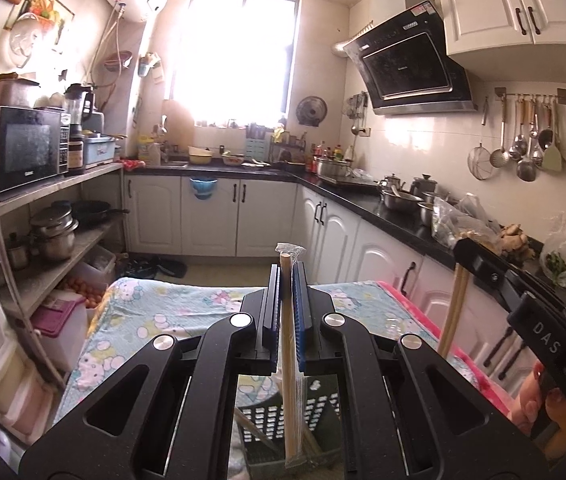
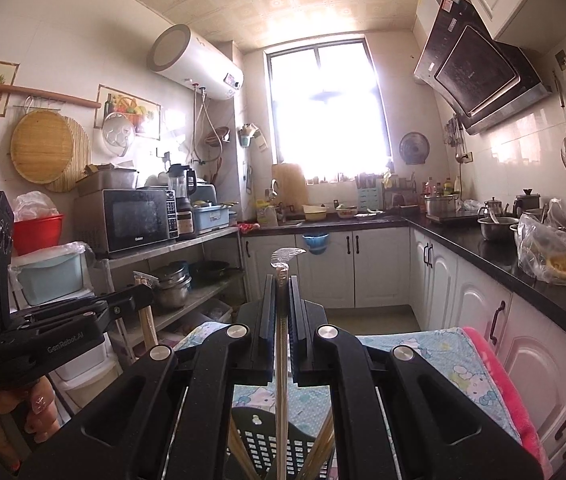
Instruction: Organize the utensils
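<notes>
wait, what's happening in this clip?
A person is sorting wrapped chopsticks over a table covered with a cartoon-print cloth. The left gripper is shut on one wrapped pair, held upright; the right gripper is shut on another pair. Below them sits a dark perforated utensil basket with more chopsticks leaning in it.

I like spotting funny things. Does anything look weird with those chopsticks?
A bit. Each gripper is shut on chopsticks still in a clear wrapper: the left gripper holds one pair, the right gripper another, above the dark slotted basket.
</notes>
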The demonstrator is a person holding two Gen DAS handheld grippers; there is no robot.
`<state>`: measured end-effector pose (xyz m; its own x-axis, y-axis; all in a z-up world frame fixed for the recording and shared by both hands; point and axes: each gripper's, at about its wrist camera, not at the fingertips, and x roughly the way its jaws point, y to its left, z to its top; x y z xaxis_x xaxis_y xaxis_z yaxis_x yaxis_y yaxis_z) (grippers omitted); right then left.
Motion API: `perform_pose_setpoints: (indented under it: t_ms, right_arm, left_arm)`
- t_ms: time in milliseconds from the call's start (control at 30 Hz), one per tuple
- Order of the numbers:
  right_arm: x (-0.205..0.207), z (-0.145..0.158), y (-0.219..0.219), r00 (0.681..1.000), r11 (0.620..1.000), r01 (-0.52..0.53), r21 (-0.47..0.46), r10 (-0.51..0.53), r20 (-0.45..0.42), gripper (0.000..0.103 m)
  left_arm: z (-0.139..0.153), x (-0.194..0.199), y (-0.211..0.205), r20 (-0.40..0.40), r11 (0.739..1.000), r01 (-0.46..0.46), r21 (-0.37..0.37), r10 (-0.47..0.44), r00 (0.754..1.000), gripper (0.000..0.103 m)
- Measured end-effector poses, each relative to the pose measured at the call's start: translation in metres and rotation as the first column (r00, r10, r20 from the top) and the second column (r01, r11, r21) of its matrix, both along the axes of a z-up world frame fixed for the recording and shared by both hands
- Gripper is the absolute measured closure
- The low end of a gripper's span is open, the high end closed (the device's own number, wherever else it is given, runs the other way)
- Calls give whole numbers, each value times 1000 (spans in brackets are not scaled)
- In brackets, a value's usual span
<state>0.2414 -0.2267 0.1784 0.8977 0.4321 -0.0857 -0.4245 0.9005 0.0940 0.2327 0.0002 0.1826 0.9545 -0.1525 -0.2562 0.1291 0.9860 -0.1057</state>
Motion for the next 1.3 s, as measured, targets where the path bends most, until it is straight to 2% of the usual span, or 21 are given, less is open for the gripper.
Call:
perform_pose_setpoints:
  t_ms: [500, 833, 1133, 1300]
  right_arm:
    - [19, -28, 2, 1000, 999, 29, 17, -29, -1, 97]
    - [30, -24, 5, 998, 998, 19, 58, -22, 52, 97]
    - [41, -56, 22, 999, 999, 37, -34, -36, 30, 97]
    - [44, -72, 26, 997, 996, 60, -67, -63, -39, 97]
  left_arm:
    - [-32, 32, 13, -21, 996, -70, -46, 69, 997, 100]
    - [-58, 43, 19, -81, 995, -92, -47, 88, 993, 100]
    - [-77, 40, 18, -125, 995, -84, -49, 77, 989, 100]
    - [-84, 38, 17, -145, 995, -79, -57, 70, 987, 100]
